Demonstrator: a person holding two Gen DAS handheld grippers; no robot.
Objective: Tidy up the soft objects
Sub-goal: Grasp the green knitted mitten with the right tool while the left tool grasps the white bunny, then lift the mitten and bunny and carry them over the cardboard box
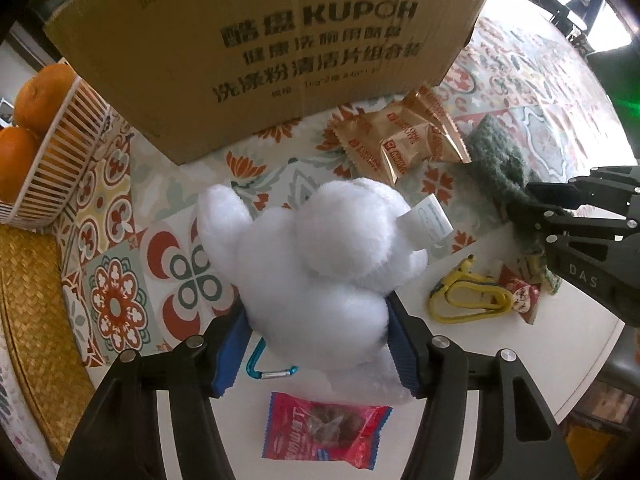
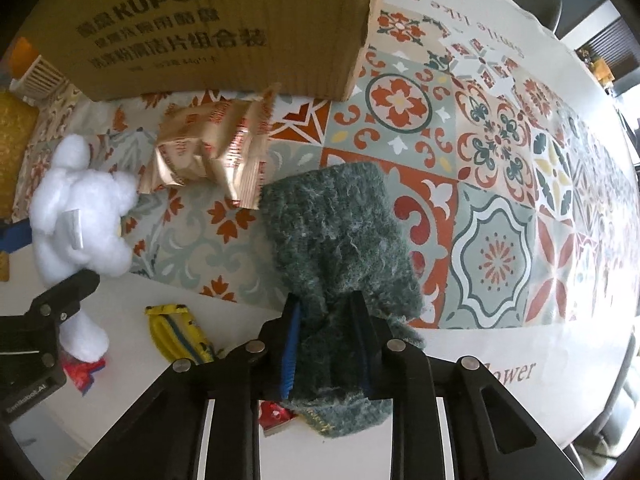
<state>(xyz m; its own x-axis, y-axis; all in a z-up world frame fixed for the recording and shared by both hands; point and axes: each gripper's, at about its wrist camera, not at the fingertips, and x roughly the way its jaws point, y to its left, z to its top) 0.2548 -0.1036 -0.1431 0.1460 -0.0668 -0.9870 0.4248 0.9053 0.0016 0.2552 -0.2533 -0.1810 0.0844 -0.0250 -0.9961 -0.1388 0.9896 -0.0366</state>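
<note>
My left gripper [image 1: 316, 320] is shut on a white plush toy [image 1: 316, 256], which has a white tag and is held in front of a big cardboard box [image 1: 256, 48]. The toy also shows at the left of the right wrist view [image 2: 80, 200]. My right gripper [image 2: 326, 320] is shut on a fuzzy green sock [image 2: 340, 232], whose far end reaches over the patterned tablecloth [image 2: 496, 152]. In the left wrist view the sock [image 1: 500, 160] and the right gripper [image 1: 532, 204] are at the right.
Gold snack packets [image 1: 400, 140] lie by the box. A red snack packet [image 1: 324, 432], a blue carabiner [image 1: 268, 368], a yellow strap [image 1: 464, 300] and a small red packet [image 1: 520, 296] lie on the white table. A basket of oranges [image 1: 44, 148] and a woven mat [image 1: 36, 328] are at left.
</note>
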